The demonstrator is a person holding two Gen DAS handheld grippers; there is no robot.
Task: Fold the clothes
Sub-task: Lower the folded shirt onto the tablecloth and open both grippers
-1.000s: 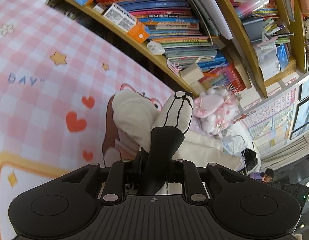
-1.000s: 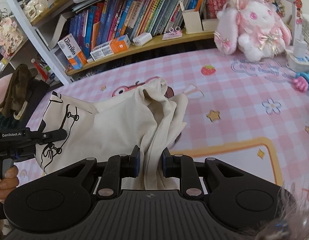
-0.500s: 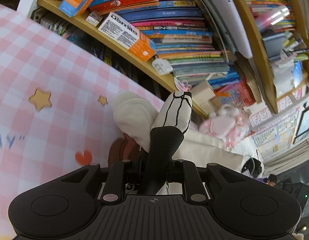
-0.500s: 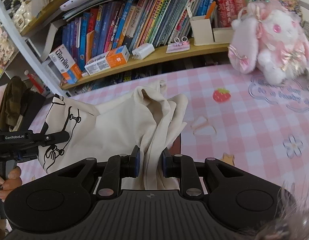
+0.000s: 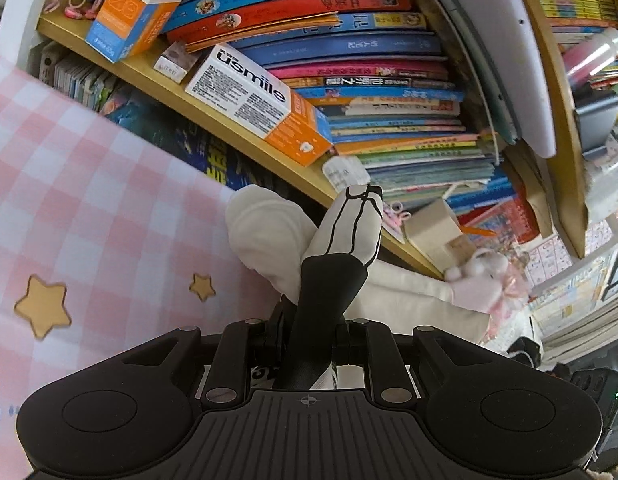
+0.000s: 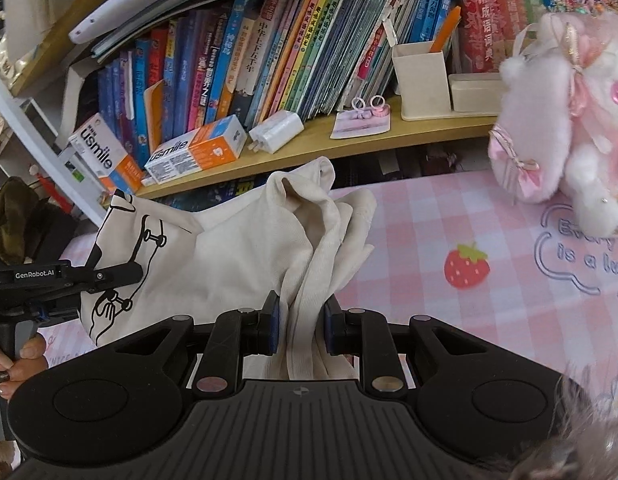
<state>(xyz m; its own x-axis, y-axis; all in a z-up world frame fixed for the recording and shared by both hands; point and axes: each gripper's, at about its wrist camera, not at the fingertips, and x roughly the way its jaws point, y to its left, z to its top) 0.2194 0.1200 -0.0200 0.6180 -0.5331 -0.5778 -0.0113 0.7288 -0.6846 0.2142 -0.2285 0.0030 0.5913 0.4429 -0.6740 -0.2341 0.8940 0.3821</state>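
Over the back edge of the desk [image 6: 449, 216], right in front of the bookshelf [image 6: 309, 148], a cream shirt [image 6: 237, 248] with a black line drawing hangs in the air between the two grippers. So folding looks like it's barely underway: the cloth is bunched and creased, nothing is laid flat on the pink checked desk cover, and no neat fold shows anywhere. My guess is pretty much all the real folding is left, starting with spreading it out.

The right gripper [image 6: 300, 320] is clamped on a thick bundle of gathered fabric that runs straight up between its jaws and spills out past the tips. The left gripper [image 5: 309, 320] is pinching the printed corner of the shirt, with cloth poking out beyond its jaws toward the shelf; a dark strip also sits in that pinch, can't tell what it is. The pink plush bunny [image 6: 569, 128] sits near the right back corner, well apart from the shirt.
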